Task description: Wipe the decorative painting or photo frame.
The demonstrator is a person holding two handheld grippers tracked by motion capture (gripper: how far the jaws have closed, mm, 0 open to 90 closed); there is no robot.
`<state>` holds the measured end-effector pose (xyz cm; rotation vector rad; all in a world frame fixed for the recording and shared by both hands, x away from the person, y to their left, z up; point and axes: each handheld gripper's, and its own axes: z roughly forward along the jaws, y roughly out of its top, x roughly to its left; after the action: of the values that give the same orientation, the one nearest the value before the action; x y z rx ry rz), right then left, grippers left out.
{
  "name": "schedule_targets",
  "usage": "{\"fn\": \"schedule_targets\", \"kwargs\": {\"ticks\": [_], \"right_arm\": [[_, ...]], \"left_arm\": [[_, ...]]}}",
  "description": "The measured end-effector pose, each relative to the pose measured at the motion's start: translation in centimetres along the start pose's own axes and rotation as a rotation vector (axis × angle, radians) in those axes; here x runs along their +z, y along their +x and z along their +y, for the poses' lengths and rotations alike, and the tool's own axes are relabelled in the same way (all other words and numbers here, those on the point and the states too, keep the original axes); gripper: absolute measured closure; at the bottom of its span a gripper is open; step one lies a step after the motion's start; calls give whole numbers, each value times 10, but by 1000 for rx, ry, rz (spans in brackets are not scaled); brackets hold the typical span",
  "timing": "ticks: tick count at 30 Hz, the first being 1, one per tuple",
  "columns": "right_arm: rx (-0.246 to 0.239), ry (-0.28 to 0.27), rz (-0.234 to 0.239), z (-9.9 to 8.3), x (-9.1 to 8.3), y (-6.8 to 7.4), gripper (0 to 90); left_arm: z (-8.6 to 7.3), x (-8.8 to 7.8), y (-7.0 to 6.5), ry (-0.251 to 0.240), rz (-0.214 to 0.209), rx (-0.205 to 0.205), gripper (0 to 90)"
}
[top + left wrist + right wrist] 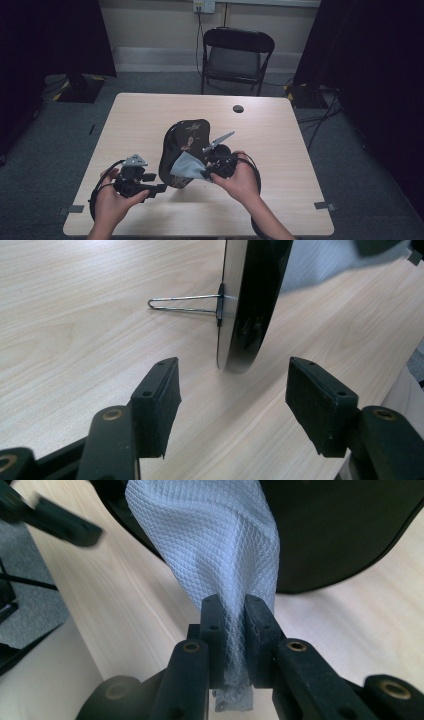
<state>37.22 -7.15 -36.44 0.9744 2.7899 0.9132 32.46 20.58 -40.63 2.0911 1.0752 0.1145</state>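
Observation:
A glossy black oval plate (187, 137) with a faint pattern stands on edge near the table's middle, propped from behind by a wire stand (185, 304). My right gripper (207, 170) is shut on a pale blue waffle-weave cloth (186, 167), which lies against the plate's lower front. In the right gripper view the cloth (215, 545) rises from the pinched jaws (234, 630) onto the black plate (340, 530). My left gripper (159, 189) is open, low at the plate's left. Its jaws (232, 400) stand wide, just short of the plate's bottom edge (250, 315), with nothing between them.
The wooden table (150, 115) carries a small black round disc (238, 108) near its far edge. A black folding chair (237, 55) stands beyond the table. Dark curtains hang on both sides, and cables lie on the grey floor.

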Motion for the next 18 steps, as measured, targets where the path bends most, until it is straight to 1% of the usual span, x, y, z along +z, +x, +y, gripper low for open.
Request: {"fn": "schedule_targets", "kwargs": {"ticks": [5,8,13,18], "right_arm": [[-30,-48,12,14,-16,9,811],[-42,-65,16,21,-20,15,811],[-47,-69,17,28,-16,21,811],[-35,-75,34,25,-6,21,810]], "left_arm": [[-1,1,0,4,-3,-2,354],[-2,1,1,-1,-12,-12,336],[-2,-1,1,-9,-3,-10,340],[-3,0,2,-7,1,-10,335]]}}
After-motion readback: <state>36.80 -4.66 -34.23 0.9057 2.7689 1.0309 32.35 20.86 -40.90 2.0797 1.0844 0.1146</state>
